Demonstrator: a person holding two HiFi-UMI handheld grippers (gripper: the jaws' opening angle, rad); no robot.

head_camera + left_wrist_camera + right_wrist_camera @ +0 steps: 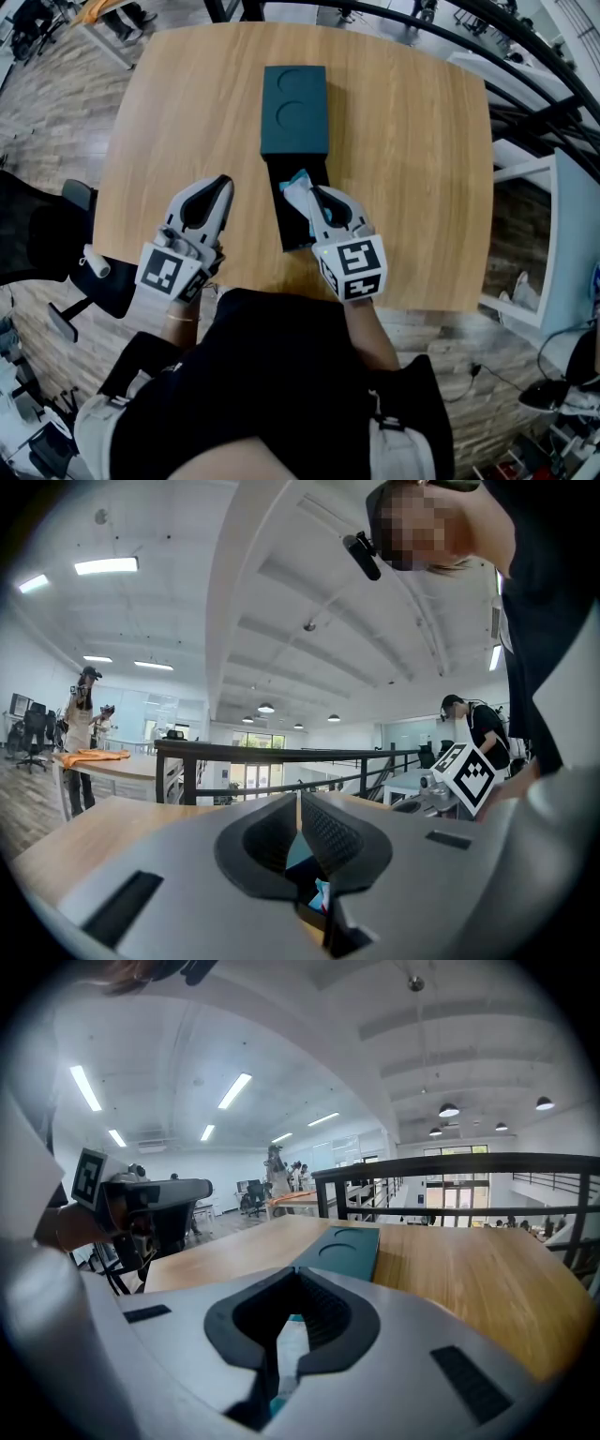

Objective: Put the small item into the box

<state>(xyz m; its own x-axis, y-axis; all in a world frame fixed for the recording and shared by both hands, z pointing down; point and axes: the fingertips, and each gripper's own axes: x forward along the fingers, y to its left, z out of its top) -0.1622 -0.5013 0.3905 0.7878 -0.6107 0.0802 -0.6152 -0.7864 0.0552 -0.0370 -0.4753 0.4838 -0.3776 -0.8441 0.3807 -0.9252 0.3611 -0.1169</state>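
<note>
The right tool is clamped narrow on the small white-and-teal packet, which sticks out past the tips and hangs over the open black rectangular box. In the right gripper view the white packet shows pinched between the dark pads. The move now looks like a short lowering: the packet already sits above the box's far half, toward its right wall, so the drop is almost straight down. The box's long axis runs from the near edge of the round-cornered wooden worktop toward the far edge. At its far end it meets the teal rectangular cover with two round recesses. The left tool is just beside the box's left wall, jaws together and empty, clear of the opening. Nothing else on the worktop stands in the way.
</note>
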